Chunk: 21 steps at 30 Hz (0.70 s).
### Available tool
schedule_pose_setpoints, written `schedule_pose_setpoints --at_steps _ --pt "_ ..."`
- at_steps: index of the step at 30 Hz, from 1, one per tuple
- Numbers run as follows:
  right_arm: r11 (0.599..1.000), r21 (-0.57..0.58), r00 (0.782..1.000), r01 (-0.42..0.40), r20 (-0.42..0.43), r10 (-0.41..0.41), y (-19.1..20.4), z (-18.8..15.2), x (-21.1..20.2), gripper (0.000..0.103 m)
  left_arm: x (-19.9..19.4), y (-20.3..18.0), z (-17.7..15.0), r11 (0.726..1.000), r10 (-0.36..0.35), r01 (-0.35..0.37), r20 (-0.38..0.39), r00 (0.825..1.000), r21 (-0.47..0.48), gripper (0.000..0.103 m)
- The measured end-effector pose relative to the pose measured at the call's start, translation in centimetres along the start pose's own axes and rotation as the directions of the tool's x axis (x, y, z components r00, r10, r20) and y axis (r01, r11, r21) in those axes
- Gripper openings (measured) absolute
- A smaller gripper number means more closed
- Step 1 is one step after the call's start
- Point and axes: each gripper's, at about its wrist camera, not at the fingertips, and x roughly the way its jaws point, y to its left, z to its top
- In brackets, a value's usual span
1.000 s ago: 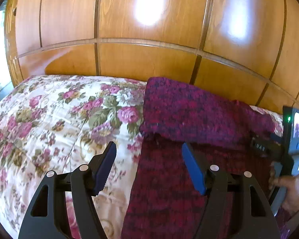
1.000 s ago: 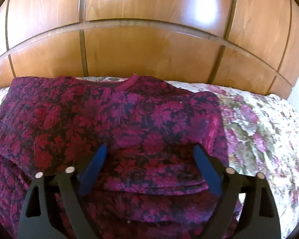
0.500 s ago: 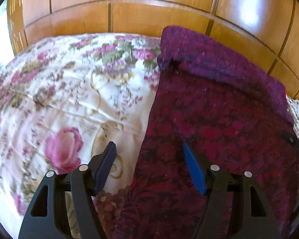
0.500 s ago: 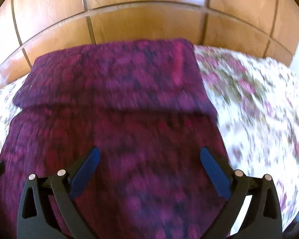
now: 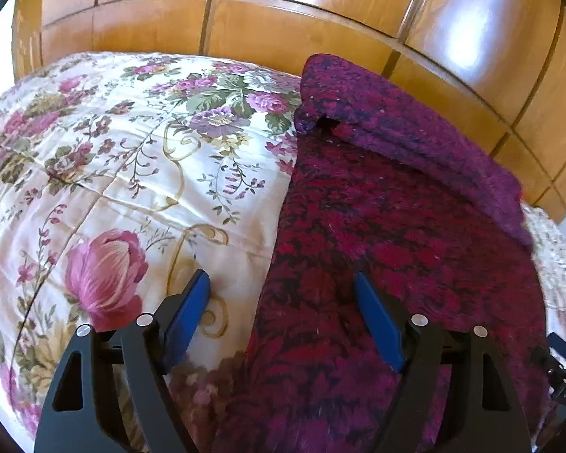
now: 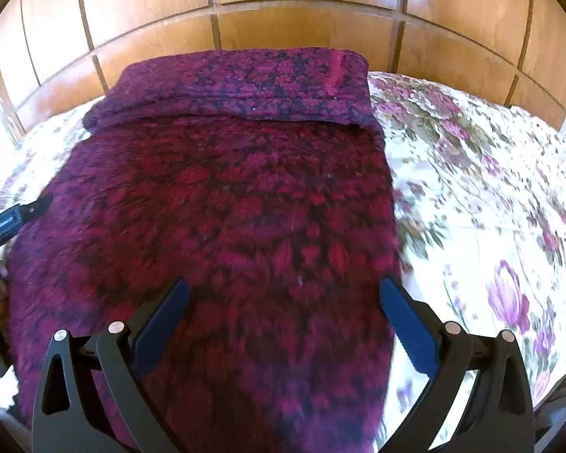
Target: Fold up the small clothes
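The garment's (image 6: 222, 226) near end runs off the frame's bottom, its pattern motion-blurred.

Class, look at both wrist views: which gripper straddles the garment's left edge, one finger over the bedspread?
The left gripper: its left finger is over the floral bedspread, the other over the maroon garment. The right gripper sits mostly over garment.

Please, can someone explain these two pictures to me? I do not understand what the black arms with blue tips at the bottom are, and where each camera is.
A person holds a two-finger tool in each hand; each carries a camera looking forward along its fingers. One picture comes from the left tool, the other from the right tool. On the floral bedspread, before a wooden panelled wall, lies a dark red patterned garment with its far end folded over. Both tools are open and hold nothing. The left tool's jaws have just been opening, straddling the garment's left edge.
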Motion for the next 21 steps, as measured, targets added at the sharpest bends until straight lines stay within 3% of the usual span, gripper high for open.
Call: schedule_pose_setpoints --at_steps 5,7,14,16,19,21 --pt "0.995 0.076 0.996 -0.059 -0.063 0.064 -2.3 -2.8 -2.1 0.097 -3.3 1.4 -1.9 0.997 -0.035 0.037 -0.03 0.999 0.063 0.077" --pt "0.992 0.1 0.991 -0.077 -0.104 0.087 -2.7 -4.3 -2.6 0.083 -4.6 2.1 -3.1 0.996 -0.05 0.053 -0.046 0.998 0.071 0.077" --pt "0.975 0.166 0.965 -0.151 -0.189 0.181 -2.4 -7.5 -3.6 0.065 -7.8 2.8 -6.8 0.991 -0.101 0.109 -0.112 0.989 0.072 0.075" --pt "0.968 0.183 0.954 -0.173 -0.213 0.211 -2.1 -8.0 -3.6 0.057 -8.2 2.4 -7.8 0.988 -0.109 0.123 -0.141 0.984 0.096 0.07" --pt "0.967 0.173 0.945 -0.185 -0.238 0.224 -1.6 -8.2 -3.4 0.049 -8.1 2.1 -8.6 0.981 -0.115 0.137 -0.165 0.98 0.134 0.05" --pt "0.967 0.165 0.94 -0.196 -0.249 0.233 -1.2 -8.1 -3.4 0.04 -8.2 2.0 -8.5 0.971 -0.172 0.201 -0.207 0.963 0.129 0.021"
